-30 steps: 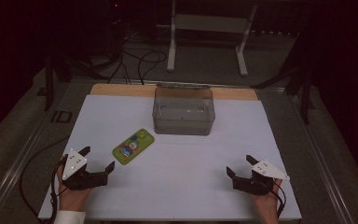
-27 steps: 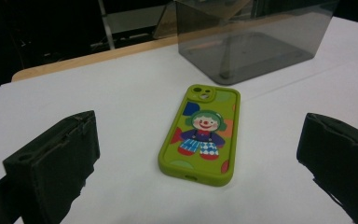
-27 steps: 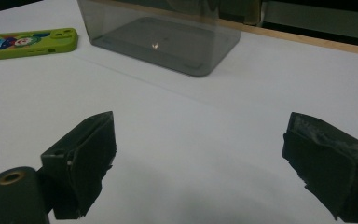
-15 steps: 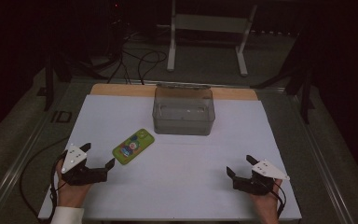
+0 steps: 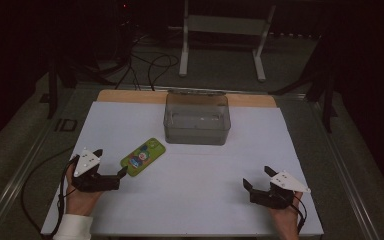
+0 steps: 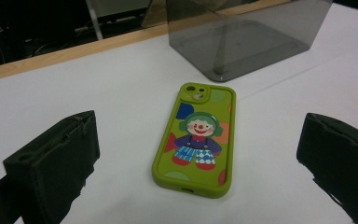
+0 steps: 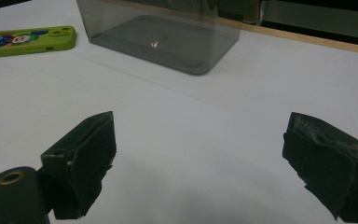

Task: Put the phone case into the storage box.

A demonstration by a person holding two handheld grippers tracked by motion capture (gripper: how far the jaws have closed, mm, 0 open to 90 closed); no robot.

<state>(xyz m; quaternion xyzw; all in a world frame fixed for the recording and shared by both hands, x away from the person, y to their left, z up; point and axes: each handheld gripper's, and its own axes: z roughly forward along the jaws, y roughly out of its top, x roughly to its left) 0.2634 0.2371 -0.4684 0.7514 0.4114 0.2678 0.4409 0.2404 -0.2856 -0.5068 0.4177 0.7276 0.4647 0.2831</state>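
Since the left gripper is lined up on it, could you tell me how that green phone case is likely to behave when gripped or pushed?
The green phone case lies flat on the white table, so it should slide rather than roll or tip. Its rounded, matte rim looks like soft rubber, so it may flex if empty; whether a phone is inside cannot be told. The left gripper, jaws open, would need to catch its low edges.

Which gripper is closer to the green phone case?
Left. The left gripper sits open right beside the phone case; the right gripper is far across the table.

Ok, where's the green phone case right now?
In the high view the green phone case lies flat on the white table, left of centre, just ahead of the open left hand-held gripper and nearer than the clear box.
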